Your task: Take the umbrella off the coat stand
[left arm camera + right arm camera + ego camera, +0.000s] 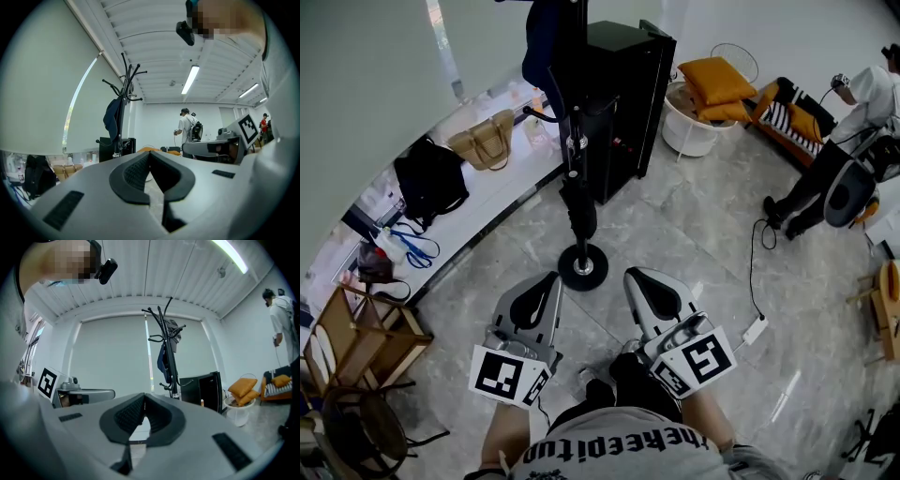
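The black coat stand (575, 141) rises from a round base (582, 267) on the marble floor, straight ahead of both grippers. A dark blue folded bundle, apparently the umbrella (546, 39), hangs from its upper hooks; it also shows as the blue umbrella (112, 120) in the left gripper view and the umbrella (163, 358) in the right gripper view. My left gripper (547, 278) and right gripper (635, 276) are held level side by side, short of the base. Both are shut with nothing between the jaws, as at the left gripper (149, 153) and the right gripper (144, 395).
A black cabinet (628, 94) stands just behind the stand. A white ledge (502, 192) on the left carries a tan handbag (486, 141) and a black bag (429, 178). A white basket with orange cushions (698, 117), a person (848, 131), a floor cable (754, 272) and a wooden rack (358, 342) surround the spot.
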